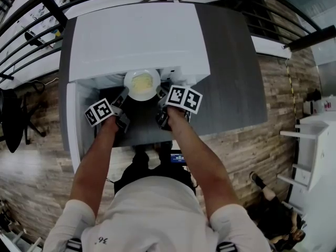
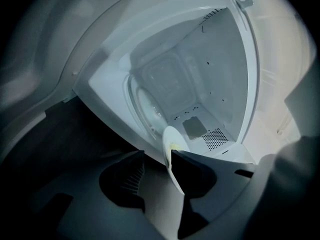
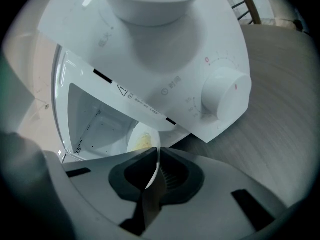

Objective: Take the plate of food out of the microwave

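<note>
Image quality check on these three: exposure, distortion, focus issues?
Head view: even light, strong fisheye, railing bowed. Left gripper view: underexposed, heavy vignette, left tongs near black, only the microwave interior reads clearly. Right gripper view: brighter, corners vignetted, upper knob soft and bulged by the wide lens.

"36" on the white shirt (image 1: 152, 214), warning triangle (image 3: 122, 89) on microwave front (image 3: 150, 59), other print unreadable

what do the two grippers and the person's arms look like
The left gripper and right gripper each carry a white cube with black square markers and have a grey body with dark, ribbed jaws. The person wears a white short-sleeved shirt; the forearms are bare.
</note>
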